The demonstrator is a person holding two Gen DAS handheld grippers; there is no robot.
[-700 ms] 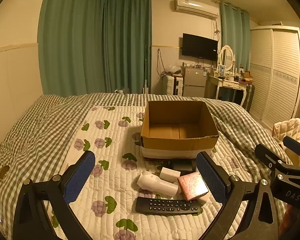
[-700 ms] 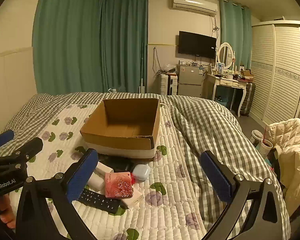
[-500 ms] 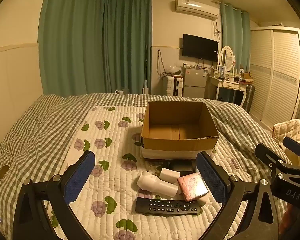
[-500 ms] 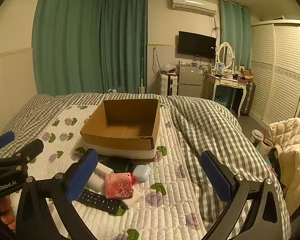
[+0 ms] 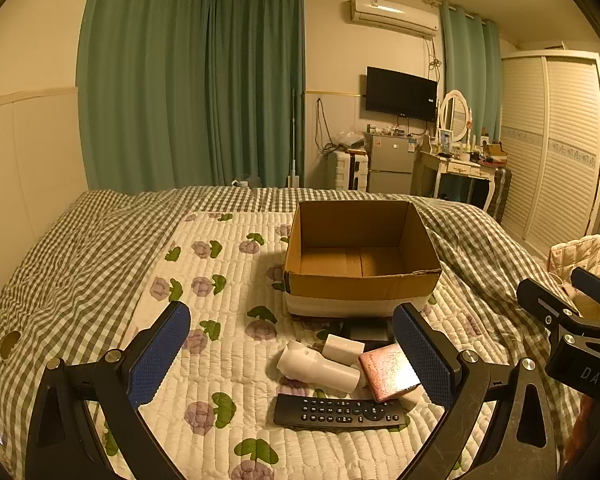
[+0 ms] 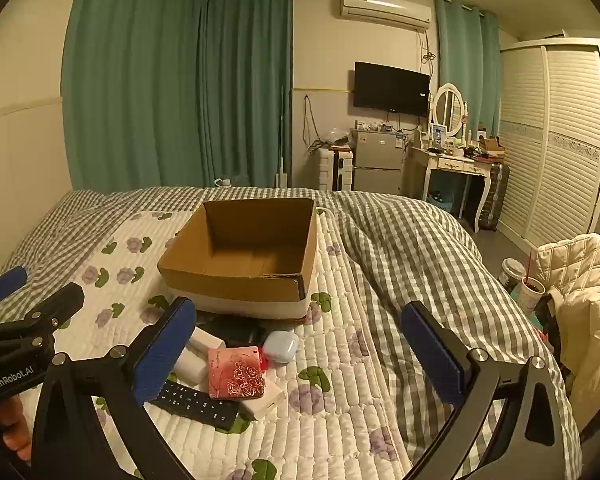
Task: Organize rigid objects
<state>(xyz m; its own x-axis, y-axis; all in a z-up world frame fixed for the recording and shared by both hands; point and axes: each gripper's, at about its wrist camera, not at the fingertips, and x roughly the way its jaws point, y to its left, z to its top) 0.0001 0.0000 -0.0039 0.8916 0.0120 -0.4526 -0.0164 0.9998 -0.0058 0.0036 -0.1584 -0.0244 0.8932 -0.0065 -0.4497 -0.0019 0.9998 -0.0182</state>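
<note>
An open, empty cardboard box [image 5: 360, 256] [image 6: 244, 256] stands on the bed. In front of it lies a small pile: a black remote [image 5: 340, 412] [image 6: 198, 400], a white cylinder-shaped device [image 5: 316, 366], a small white box [image 5: 344, 349] [image 6: 206, 340], a pink rose-patterned case [image 5: 388, 370] [image 6: 236, 374], a pale blue earbud case [image 6: 281, 346] and a dark flat object [image 5: 366, 329]. My left gripper [image 5: 292, 354] is open and empty, held above the pile. My right gripper [image 6: 298, 356] is open and empty, just right of the pile.
The bed has a floral quilt [image 5: 220, 280] and a checked duvet [image 6: 400, 248]. A cream jacket [image 6: 580, 280] and cups [image 6: 530, 292] are at the right beside the bed. A dresser, fridge and wardrobe stand at the far wall.
</note>
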